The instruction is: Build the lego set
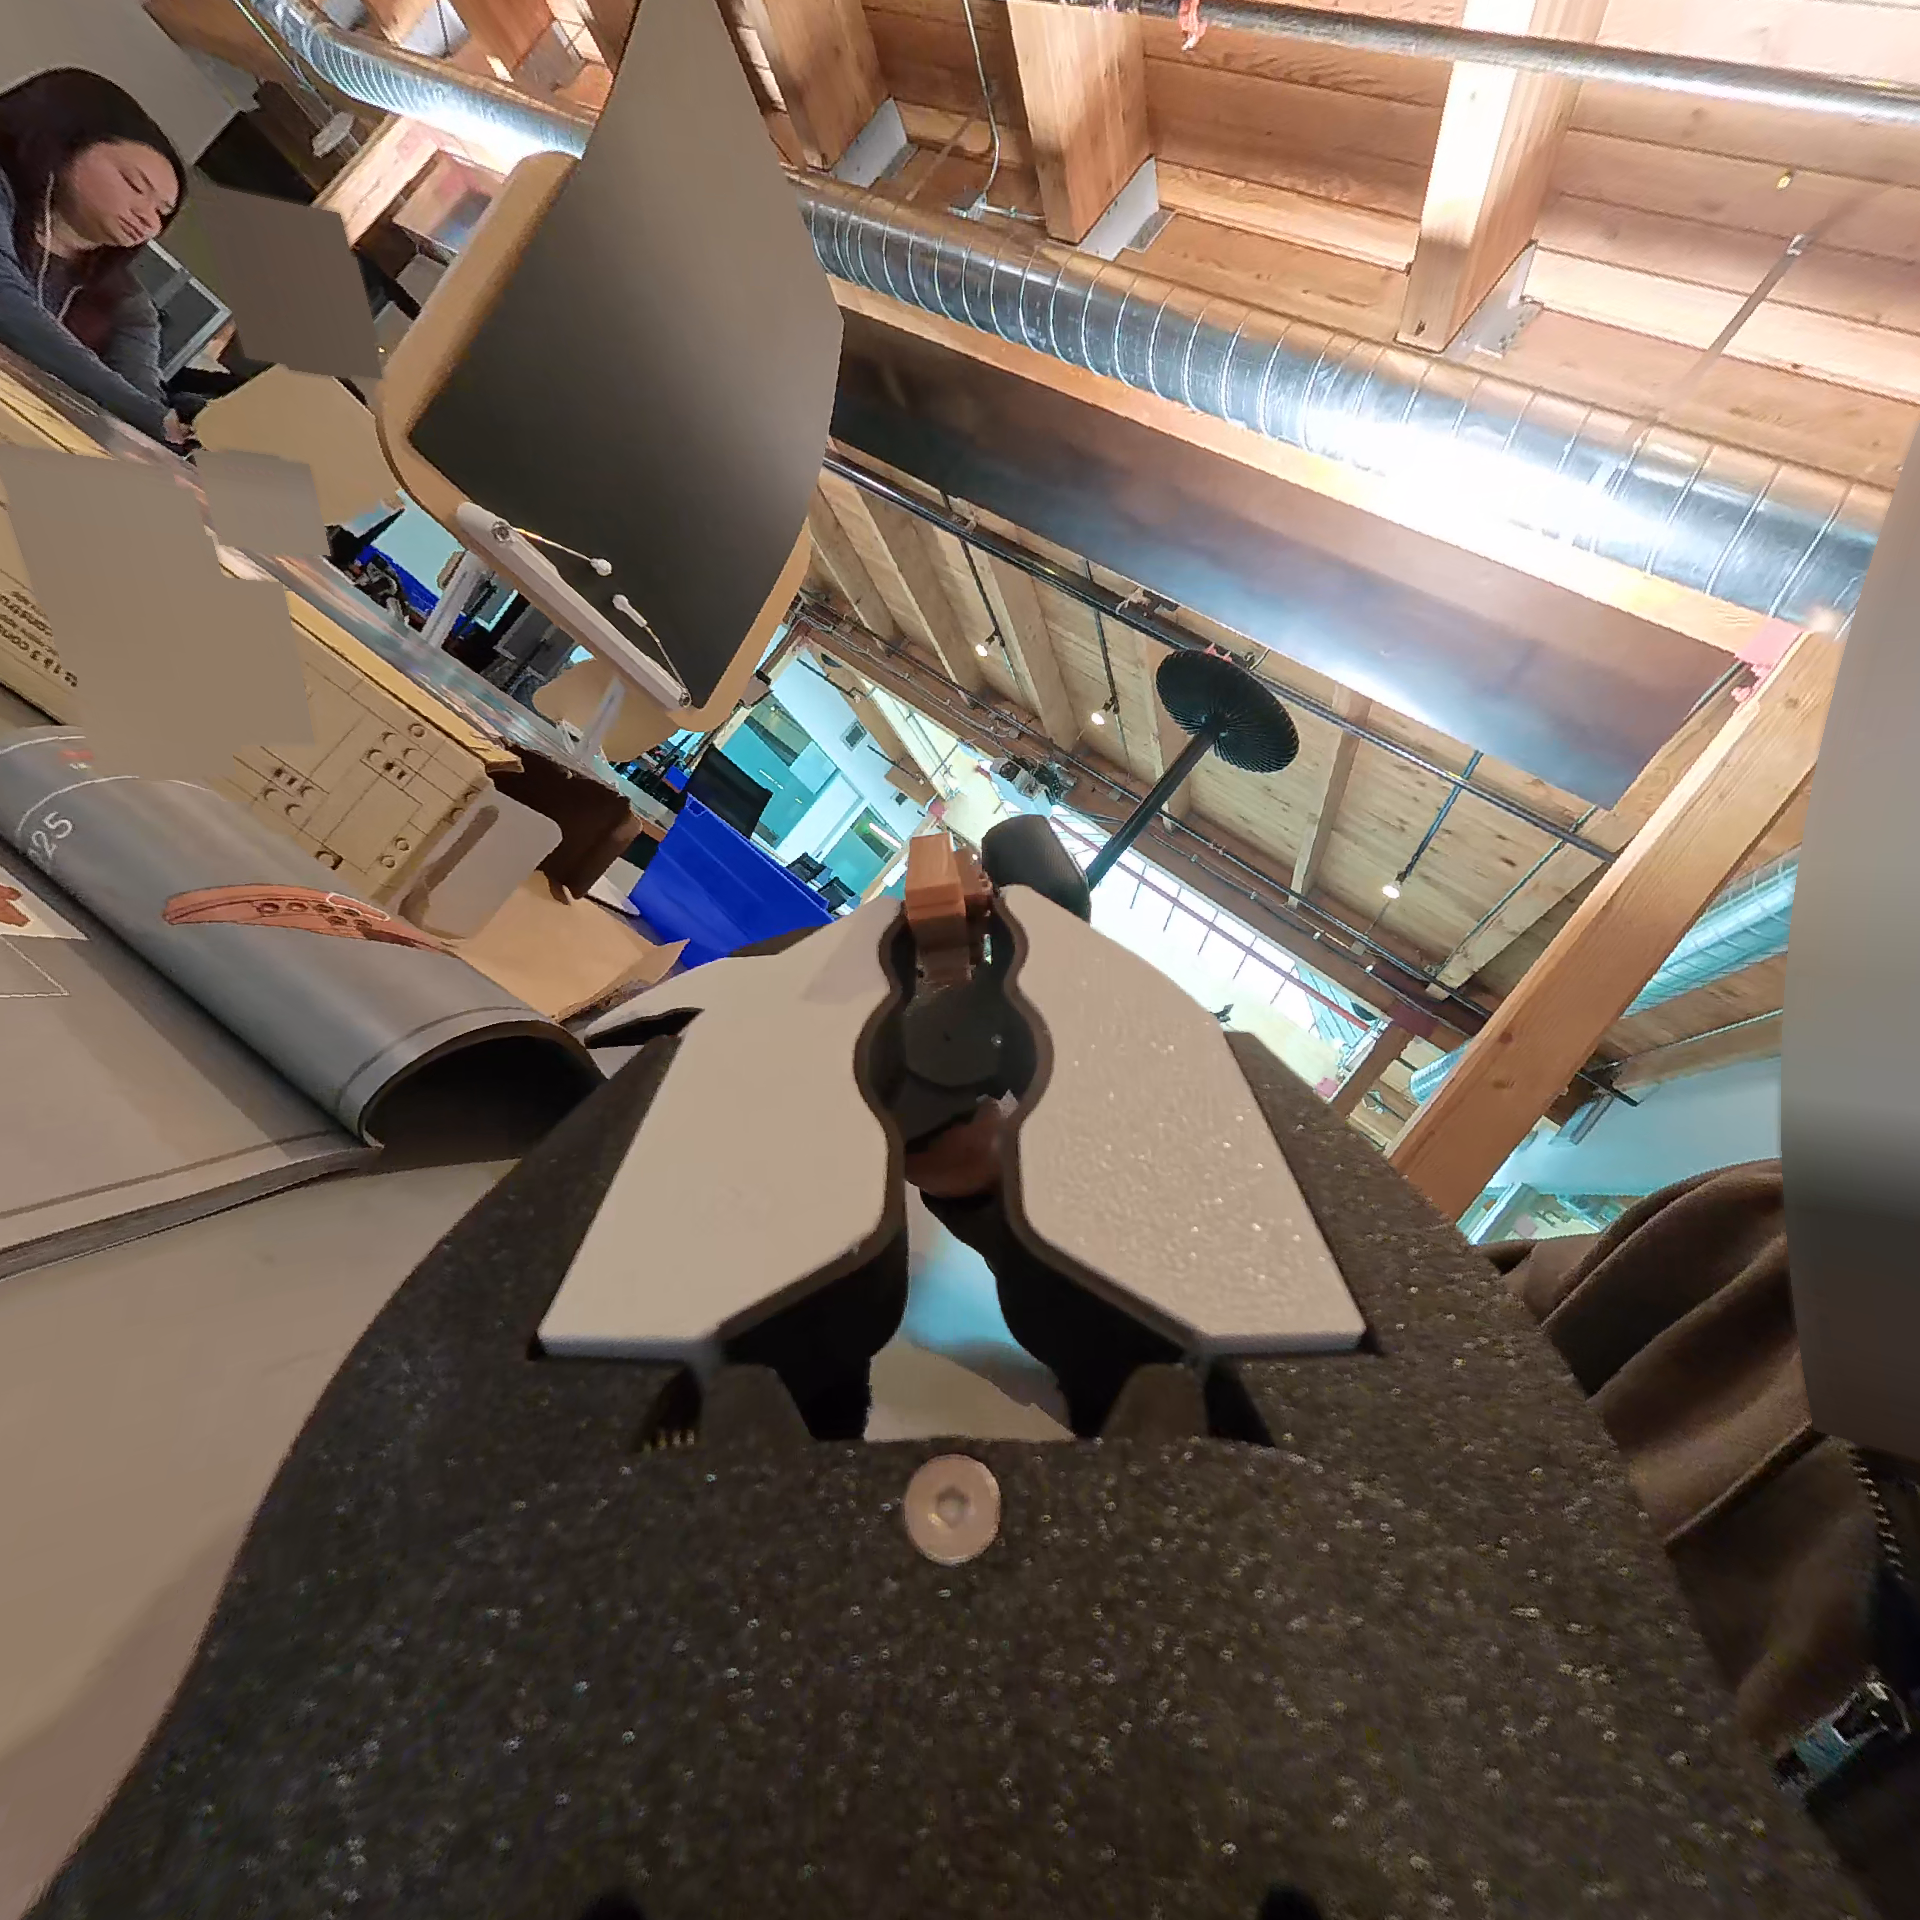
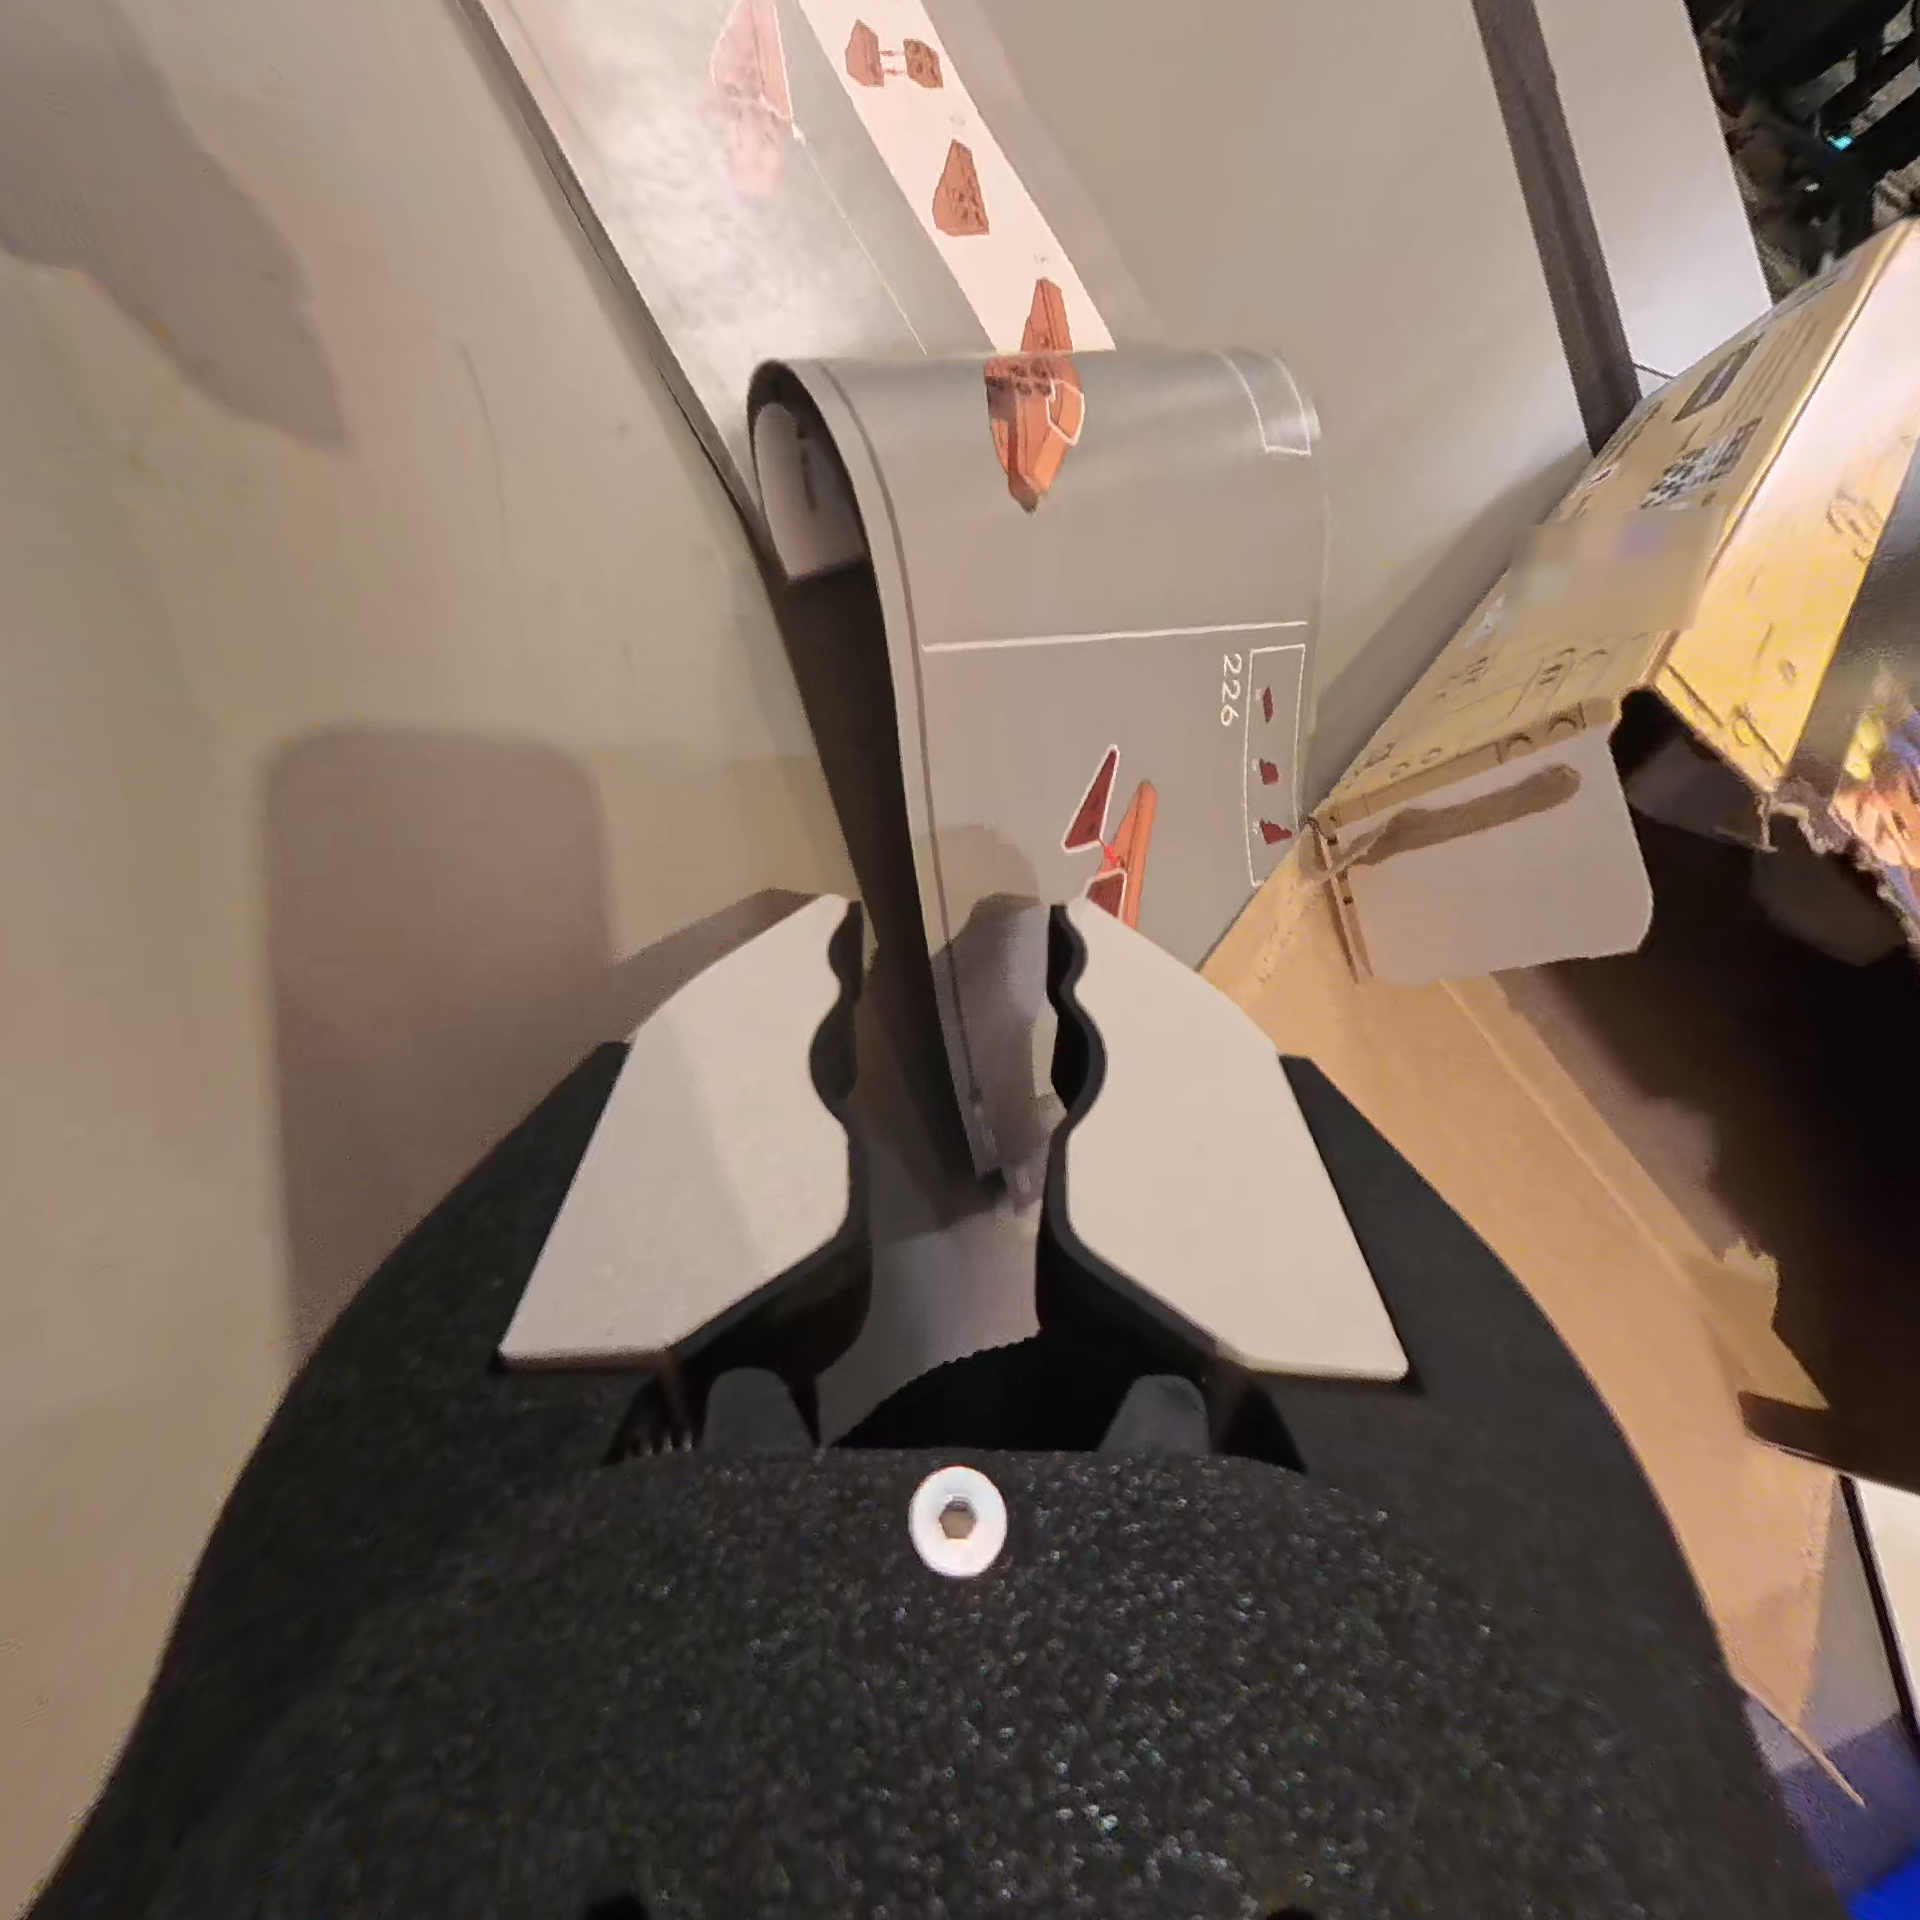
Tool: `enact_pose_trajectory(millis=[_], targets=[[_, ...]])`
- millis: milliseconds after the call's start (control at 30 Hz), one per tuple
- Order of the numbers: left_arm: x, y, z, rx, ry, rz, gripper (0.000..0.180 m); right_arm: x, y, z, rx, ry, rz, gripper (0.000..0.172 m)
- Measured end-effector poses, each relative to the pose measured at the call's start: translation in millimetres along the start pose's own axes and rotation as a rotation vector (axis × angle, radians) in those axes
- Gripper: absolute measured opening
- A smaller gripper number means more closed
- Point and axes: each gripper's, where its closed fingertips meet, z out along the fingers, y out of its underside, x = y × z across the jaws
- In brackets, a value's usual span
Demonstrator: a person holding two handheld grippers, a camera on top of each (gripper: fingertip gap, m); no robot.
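Observation:
My left gripper (image 1: pixel 951 909) is tilted up toward the ceiling and is shut on a small brick assembly (image 1: pixel 930 878). The assembly has tan and brown pieces sticking out past the fingertips and a black round part deeper between the fingers. My right gripper (image 2: pixel 951 920) points down at an open instruction booklet (image 2: pixel 1091 623) on the pale table (image 2: pixel 312 520). A curled grey page stands on edge between its fingers. The fingers (image 2: pixel 727 1091) stand apart and do not press on the page. The booklet also shows in the left wrist view (image 1: pixel 260 997).
An opened cardboard box (image 2: pixel 1714 520) lies right of the booklet; it also shows in the left wrist view (image 1: pixel 343 748). A blue bin (image 1: pixel 717 873) stands behind it. A person (image 1: pixel 73 270) sits at the far left. A brown jacket (image 1: pixel 1683 1299) is at the right. Across from one pair of fingers to the other is roughly 20 centimeters.

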Motion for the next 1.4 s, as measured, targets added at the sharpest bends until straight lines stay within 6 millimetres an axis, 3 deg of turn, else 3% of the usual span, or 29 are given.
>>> enact_pose_trajectory(millis=[133, 233, 533, 867, 1400], targets=[[1, -1, -2, 0.008, 0.011, -0.009, 0.013, 2, 21, -5, -0.066, -0.016, 0.013, 0.033], [2, 0, -1, 0.002, 0.014, -0.007, 0.013, 0, 20, 1, -0.06, -0.044, 0.074, 0.029], [1, -3, -2, 0.02, 0.011, -0.012, 0.013, -21, -3, 19, -0.103, -0.238, 0.258, 0.03], [-2, -8, -4, 0.052, 0.006, -0.035, 0.013, -32, -28, 28, -0.071, -0.24, 0.208, 0.037], [-8, -23, -14, 0.146, -0.003, -0.075, 0.013, -29, -79, 34, 0.029, -0.189, 0.125, 0.037]])
